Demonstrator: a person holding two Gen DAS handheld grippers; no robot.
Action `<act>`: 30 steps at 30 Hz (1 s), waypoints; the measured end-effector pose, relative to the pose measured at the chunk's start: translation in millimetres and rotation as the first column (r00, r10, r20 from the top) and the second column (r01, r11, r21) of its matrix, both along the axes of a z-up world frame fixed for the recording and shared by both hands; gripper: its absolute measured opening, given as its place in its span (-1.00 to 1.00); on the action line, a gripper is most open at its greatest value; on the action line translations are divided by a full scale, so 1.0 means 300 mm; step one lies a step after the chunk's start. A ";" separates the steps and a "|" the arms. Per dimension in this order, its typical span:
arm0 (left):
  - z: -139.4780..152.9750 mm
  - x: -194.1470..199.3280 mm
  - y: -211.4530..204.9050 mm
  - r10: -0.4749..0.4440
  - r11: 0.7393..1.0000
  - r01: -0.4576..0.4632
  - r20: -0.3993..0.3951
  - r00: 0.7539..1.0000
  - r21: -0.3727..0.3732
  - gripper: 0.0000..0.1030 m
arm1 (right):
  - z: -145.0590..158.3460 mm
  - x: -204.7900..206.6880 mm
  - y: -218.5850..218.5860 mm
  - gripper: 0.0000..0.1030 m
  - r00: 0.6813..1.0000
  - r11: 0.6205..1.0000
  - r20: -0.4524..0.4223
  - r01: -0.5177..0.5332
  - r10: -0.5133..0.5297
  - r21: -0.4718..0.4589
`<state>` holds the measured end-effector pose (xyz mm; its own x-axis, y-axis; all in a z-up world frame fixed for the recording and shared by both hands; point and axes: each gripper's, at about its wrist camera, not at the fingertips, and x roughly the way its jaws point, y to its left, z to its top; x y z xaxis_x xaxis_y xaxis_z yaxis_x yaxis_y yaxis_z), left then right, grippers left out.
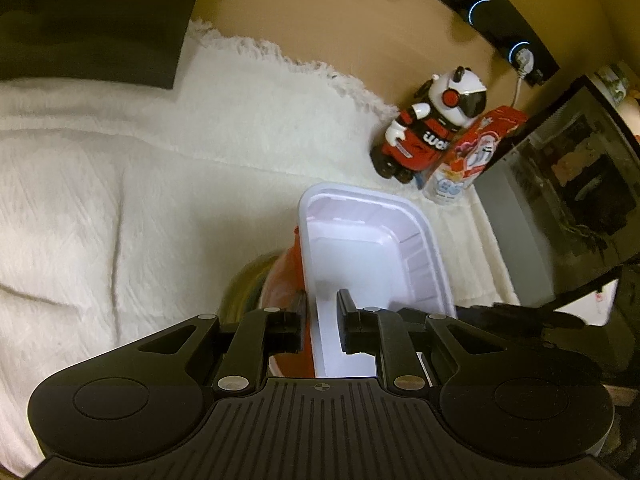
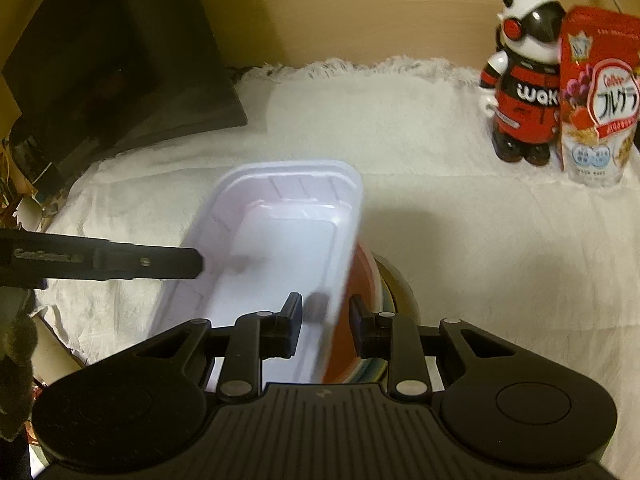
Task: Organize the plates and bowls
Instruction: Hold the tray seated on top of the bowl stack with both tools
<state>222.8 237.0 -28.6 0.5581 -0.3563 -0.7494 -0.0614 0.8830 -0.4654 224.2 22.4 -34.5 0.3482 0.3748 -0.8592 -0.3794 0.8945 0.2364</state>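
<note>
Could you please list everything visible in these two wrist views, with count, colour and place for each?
white tray: one, white, rectangular, tilted over the stacked dishes, gripped on two edges.
red dish: one, red-orange, under the tray's right side.
lower dishes: count unclear, blurred striped and tan rims beneath the red one.
white cloth: one, white, fringed, covering the table.
panda figure: one, black, white and red, standing at the cloth's far right.
cereal bag: one, red and white, right beside the figure.
left gripper: black, shut on the tray's left rim.
right gripper: black, shut on the tray's right rim.
</note>
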 end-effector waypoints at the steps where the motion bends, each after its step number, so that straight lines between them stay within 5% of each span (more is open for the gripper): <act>1: -0.003 0.004 0.000 0.000 1.000 0.000 -0.003 1.000 -0.001 -0.67 | 0.004 -0.001 0.008 -0.51 1.000 1.000 0.012 -0.003 0.003 -0.008; 30: -0.026 -0.013 0.044 -0.008 0.997 0.007 -0.012 1.000 -0.079 -0.67 | -0.012 0.004 -0.002 -0.51 0.999 0.998 0.008 0.050 -0.050 -0.049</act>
<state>219.0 250.3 -36.3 0.5459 -0.4182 -0.7260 -0.0616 0.8441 -0.5326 225.5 21.8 -38.1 0.3714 0.3142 -0.8737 -0.3354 0.9229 0.1893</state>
